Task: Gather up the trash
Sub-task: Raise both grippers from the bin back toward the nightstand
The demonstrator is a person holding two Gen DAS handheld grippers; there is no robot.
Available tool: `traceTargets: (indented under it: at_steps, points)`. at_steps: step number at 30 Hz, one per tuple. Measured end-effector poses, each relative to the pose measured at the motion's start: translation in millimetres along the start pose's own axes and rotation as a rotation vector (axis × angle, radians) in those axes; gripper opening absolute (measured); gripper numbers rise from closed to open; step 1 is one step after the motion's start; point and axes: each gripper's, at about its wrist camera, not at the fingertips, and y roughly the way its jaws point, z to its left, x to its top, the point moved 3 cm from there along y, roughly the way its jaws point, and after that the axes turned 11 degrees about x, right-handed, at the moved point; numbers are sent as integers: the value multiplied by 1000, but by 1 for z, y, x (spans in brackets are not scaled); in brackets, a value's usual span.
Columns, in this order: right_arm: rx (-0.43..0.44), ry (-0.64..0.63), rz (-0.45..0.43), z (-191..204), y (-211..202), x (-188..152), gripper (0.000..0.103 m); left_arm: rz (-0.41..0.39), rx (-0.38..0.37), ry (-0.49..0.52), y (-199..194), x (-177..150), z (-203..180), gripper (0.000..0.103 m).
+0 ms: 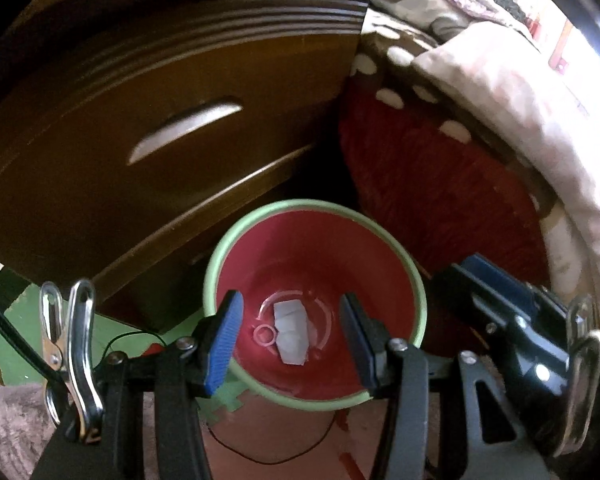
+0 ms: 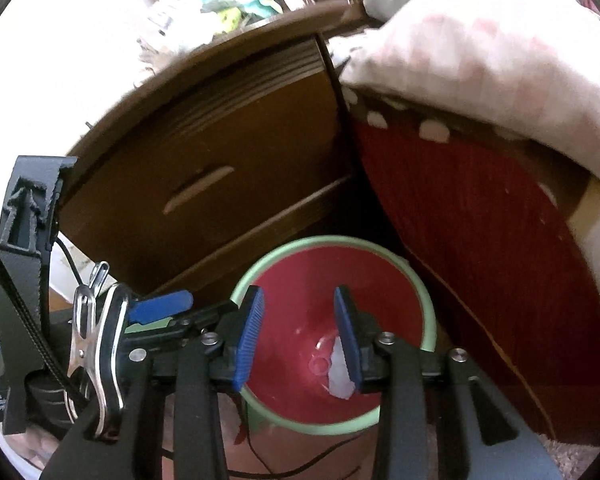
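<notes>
A red trash bin with a pale green rim (image 1: 419,292) (image 2: 428,312) stands on the floor between a nightstand and a bed. A crumpled white piece of paper (image 1: 290,334) (image 2: 339,378) lies on its bottom beside a small moulded ring. My left gripper (image 1: 290,342) hangs over the bin's mouth, open, with nothing between its blue pads. My right gripper (image 2: 299,334) hovers over the same bin, also open and empty. In the left wrist view the right gripper's fingers (image 1: 496,284) reach in from the right. In the right wrist view the left gripper's blue pad (image 2: 160,307) shows at the left.
A dark wooden nightstand drawer (image 1: 160,120) (image 2: 220,168) rises behind the bin. The bed's red side panel (image 1: 440,200) (image 2: 480,220) and a pink blanket (image 2: 480,48) crowd the right. Wrappers and packets (image 2: 220,4) lie on the nightstand. A thin black wire (image 1: 280,458) crosses the floor.
</notes>
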Motion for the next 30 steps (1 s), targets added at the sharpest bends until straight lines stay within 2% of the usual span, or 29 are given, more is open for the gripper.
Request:
traceTargets:
  at_steps: [15, 22, 30]
  points:
    - [43, -27, -110, 16, -33, 7, 39, -99, 40, -29, -58, 9, 26, 52]
    - [79, -71, -163, 40, -56, 12, 44, -157, 43, -39, -89, 13, 35, 52]
    - [119, -133, -209, 71, -76, 21, 45, -214, 50, -55, -119, 18, 45, 52]
